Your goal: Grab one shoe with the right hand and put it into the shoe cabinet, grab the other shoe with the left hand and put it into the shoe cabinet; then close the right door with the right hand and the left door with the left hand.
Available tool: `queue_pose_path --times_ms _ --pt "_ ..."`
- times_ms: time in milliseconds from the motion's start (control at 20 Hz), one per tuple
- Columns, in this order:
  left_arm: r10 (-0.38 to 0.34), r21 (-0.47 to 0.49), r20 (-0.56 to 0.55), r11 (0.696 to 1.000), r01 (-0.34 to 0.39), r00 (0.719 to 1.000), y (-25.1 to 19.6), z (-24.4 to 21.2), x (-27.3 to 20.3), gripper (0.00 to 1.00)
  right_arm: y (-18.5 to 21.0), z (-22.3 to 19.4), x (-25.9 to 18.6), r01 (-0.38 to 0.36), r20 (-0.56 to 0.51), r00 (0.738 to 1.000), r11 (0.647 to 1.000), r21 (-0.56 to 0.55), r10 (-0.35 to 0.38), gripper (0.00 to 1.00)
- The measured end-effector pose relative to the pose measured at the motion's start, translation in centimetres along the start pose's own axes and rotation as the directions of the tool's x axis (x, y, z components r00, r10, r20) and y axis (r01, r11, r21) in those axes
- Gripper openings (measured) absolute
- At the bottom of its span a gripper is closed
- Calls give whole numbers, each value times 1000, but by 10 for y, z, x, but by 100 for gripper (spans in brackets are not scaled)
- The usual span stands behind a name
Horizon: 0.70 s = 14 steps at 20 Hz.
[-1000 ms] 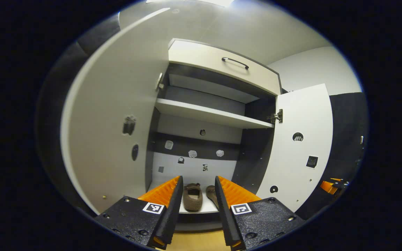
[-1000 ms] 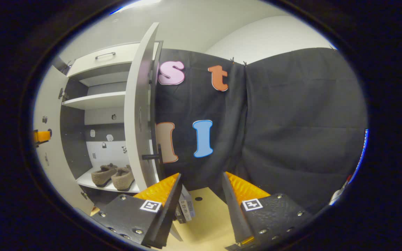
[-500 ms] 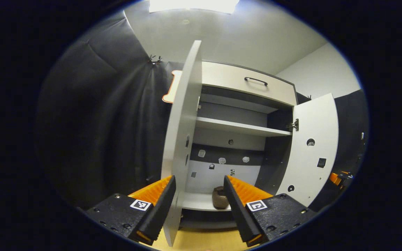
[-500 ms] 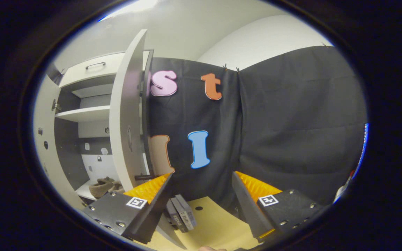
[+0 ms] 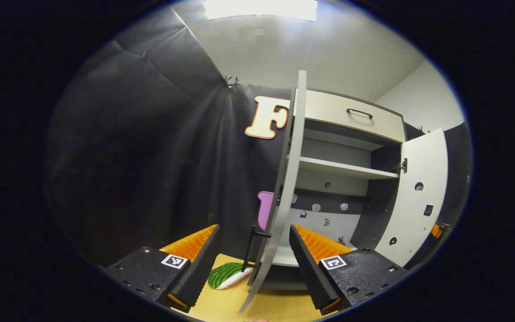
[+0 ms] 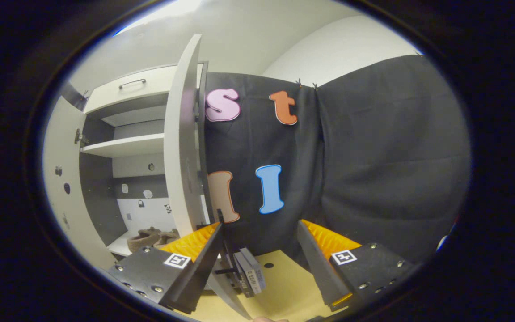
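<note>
Two brown shoes (image 6: 148, 236) sit side by side on the bottom shelf of the white shoe cabinet (image 6: 123, 145). Both doors stand open. My left gripper (image 5: 254, 232) is open, and the left door (image 5: 289, 179) shows edge-on between its fingers, farther off, with its dark handle (image 5: 252, 247) on the outer face. My right gripper (image 6: 259, 226) is open too, just right of the right door (image 6: 181, 147), whose outer edge faces me. The left door's inner face (image 6: 61, 188) closes the cabinet's far side in the right gripper view.
A watermelon-patterned toy (image 5: 226, 275) lies on the wooden floor (image 5: 230, 304) left of the left door. Several grey flat boxes (image 6: 251, 275) lean on the floor by the right door's foot. A drawer with a handle (image 5: 359, 112) tops the cabinet. Black cloth walls stand on both sides.
The left gripper view has swung left, from facing the shoes inside the cabinet to the outer edge of the left door. The right gripper has shifted only slightly beside the right door.
</note>
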<state>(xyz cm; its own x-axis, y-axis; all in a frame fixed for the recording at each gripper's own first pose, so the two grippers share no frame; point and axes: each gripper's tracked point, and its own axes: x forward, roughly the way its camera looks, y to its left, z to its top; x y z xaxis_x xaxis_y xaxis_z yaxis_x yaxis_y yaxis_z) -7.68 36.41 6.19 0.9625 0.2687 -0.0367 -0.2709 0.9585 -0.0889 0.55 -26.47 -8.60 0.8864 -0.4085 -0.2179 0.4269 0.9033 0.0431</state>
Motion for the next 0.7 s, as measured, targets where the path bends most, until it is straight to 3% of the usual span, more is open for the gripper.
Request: queue_pose_path --times_ms 150,200,250,400,450,500,550,700 --pt "49 -13 -19 999 -49 999 20 -6 -8 92 2 0 -2 -9 0 1000 1000 -4 9 98" --pt "63 -21 -28 998 -63 998 27 -8 -11 87 6 1 -2 -24 3 1000 1000 -9 24 98" --pt "78 -30 -33 996 -79 996 34 -8 -14 92 9 4 -4 -39 11 999 999 -15 39 98" --pt "118 -45 -47 992 -120 992 51 -11 -16 92 14 11 -9 -47 44 998 997 -66 50 97" --pt "125 -42 -53 991 -127 991 51 -13 -15 87 15 13 -10 -42 53 998 996 -82 46 97" --pt "130 -35 -57 991 -133 990 53 -14 -15 93 18 13 -12 -42 56 997 995 -92 47 97" --pt "135 -29 -60 990 -137 989 56 -14 -15 93 21 13 -14 -50 57 997 995 -90 55 97" --pt "143 -21 -64 989 -145 988 57 -14 -17 93 42 9 -19 -139 33 989 989 -57 142 97"
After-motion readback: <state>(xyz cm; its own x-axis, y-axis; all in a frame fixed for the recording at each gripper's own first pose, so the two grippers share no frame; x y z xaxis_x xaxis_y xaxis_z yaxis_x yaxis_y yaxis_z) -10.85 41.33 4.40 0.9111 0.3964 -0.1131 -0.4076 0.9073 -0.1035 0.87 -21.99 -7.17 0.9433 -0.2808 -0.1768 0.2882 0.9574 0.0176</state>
